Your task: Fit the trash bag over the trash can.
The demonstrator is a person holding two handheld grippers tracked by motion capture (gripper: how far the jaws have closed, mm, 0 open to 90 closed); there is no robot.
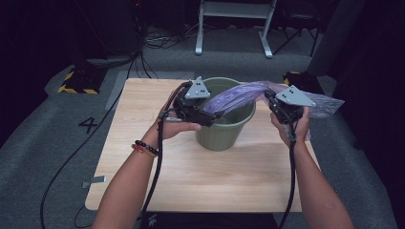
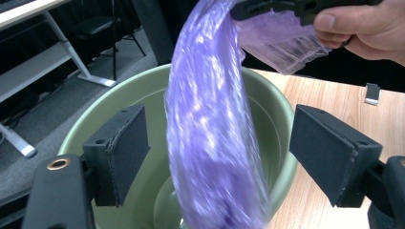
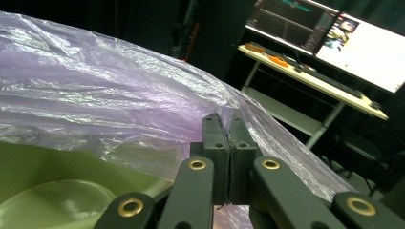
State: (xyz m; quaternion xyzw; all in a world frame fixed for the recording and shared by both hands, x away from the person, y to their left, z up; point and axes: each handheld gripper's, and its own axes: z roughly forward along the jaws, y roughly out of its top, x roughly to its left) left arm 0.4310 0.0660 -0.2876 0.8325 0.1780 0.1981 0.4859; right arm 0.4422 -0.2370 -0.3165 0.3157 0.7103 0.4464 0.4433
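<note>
nearest the camera in the high view, two forearms are seen coming in from the bottom edge, a beaded bracelet (image 1: 145,147) being worn on the left wrist. a gripper is held in each hand over a light wooden desk (image 1: 191,176). the left gripper (image 1: 206,115) is held at the near left rim of a green bucket (image 1: 224,136) that stands upright on the desk; in the left gripper view its fingers (image 2: 119,152) are seen set wide apart, with a purple plastic bag (image 2: 210,143) hanging between them, no pad being pressed on it, its lower end dropping inside the bucket. the right gripper (image 1: 273,103) is held just to the right of the bucket, above the desk. in the right gripper view its fingers (image 3: 217,157) are seen pressed together and clamped on the bag's thin film, which is draped up and over them. the bag is stretched in an arc from the right gripper across the bucket's mouth towards the left gripper, and a loose end trails off to the right. beyond the desk, a grey floor with cables is seen, and a white frame (image 1: 234,28) stands farther back in the dark.
</note>
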